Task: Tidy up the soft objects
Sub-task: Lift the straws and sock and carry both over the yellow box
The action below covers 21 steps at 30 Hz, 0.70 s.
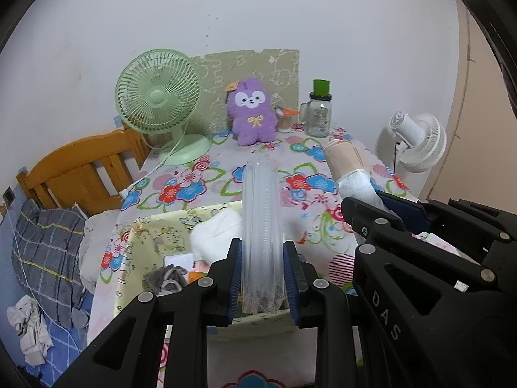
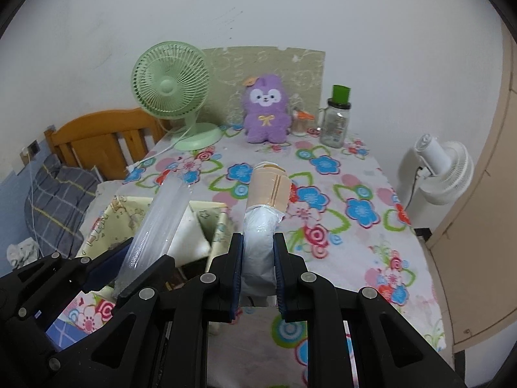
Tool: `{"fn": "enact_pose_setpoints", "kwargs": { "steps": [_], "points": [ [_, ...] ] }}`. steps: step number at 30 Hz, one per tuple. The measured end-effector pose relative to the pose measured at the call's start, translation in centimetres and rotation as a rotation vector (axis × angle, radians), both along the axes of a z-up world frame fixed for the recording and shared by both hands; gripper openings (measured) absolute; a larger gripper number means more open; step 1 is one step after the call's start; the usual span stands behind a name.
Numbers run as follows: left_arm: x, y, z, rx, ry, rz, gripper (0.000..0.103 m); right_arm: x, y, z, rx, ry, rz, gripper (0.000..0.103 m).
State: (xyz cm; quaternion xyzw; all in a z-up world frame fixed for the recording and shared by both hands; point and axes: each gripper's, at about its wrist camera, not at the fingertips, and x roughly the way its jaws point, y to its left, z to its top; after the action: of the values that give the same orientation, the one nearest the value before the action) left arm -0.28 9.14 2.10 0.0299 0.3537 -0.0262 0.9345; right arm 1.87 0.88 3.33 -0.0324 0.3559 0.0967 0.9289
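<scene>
My left gripper is shut on a long clear plastic sleeve of stacked cups, which sticks forward over the flowered table. The same clear sleeve shows at the left of the right wrist view. My right gripper is shut on a bagged stack of beige paper cups, gripping its crumpled white plastic end. That beige stack also appears to the right in the left wrist view. A yellow fabric box with soft white cloth inside sits below the clear sleeve.
At the back of the table stand a green desk fan, a purple plush toy, a small cup and a glass jar with a green lid. A white fan stands right of the table, a wooden bed frame left.
</scene>
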Motion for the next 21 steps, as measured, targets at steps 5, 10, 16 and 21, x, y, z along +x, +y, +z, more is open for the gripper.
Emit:
{"fn": "enact_pose_setpoints", "kwargs": {
  "steps": [5,10,16,21],
  "points": [
    [0.6,1.8,-0.4,0.003,0.015,0.015,0.024,0.8,2.0,-0.5,-0.001,0.016,0.021,0.02],
    [1.1,3.5,-0.8,-0.011,0.03,0.03,0.025,1.3,3.7,-0.8,-0.012,0.023,0.041,0.02],
    [1.5,5.4,-1.7,-0.017,0.052,0.049,0.026,2.2,5.7,-1.8,-0.021,0.055,0.078,0.02],
    [2.3,6.9,-3.0,-0.037,0.093,0.072,0.028,2.7,7.1,-2.7,-0.021,0.078,0.104,0.02]
  ]
}}
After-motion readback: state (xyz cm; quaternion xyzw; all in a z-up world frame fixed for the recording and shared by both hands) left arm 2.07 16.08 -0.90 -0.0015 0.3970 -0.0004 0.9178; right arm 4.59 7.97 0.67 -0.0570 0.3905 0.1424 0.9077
